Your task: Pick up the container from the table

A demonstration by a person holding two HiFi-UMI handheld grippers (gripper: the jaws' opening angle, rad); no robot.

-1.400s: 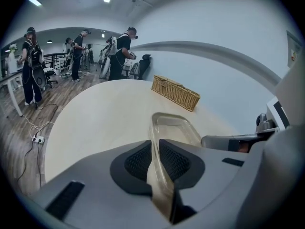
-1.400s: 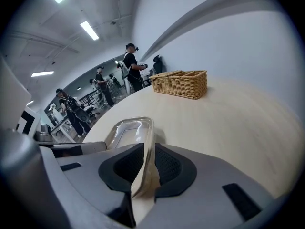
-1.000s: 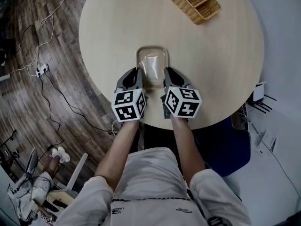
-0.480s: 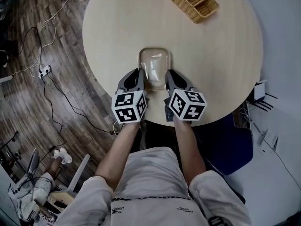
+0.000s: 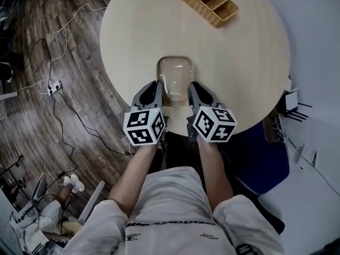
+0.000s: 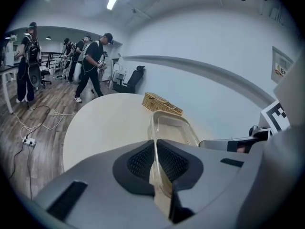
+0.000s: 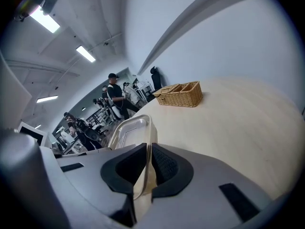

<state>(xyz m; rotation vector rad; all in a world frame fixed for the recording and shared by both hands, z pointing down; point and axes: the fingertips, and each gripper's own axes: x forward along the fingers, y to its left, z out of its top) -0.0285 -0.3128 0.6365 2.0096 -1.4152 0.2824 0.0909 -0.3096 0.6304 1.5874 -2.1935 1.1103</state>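
So the clear plastic container (image 5: 174, 76), a rounded rectangle, is at the near side of the round pale wood counter (image 5: 239, 62), close to the edge by the person. The left gripper (image 5: 158, 87) is pinched tight on its left wall and the right gripper (image 5: 192, 88) on its right wall. One each side keeps it level, I'd guess. Can't tell if it's off the surface yet. Loads of bare room around it; the woven wicker basket (image 5: 204, 1) is well apart at the far rim.
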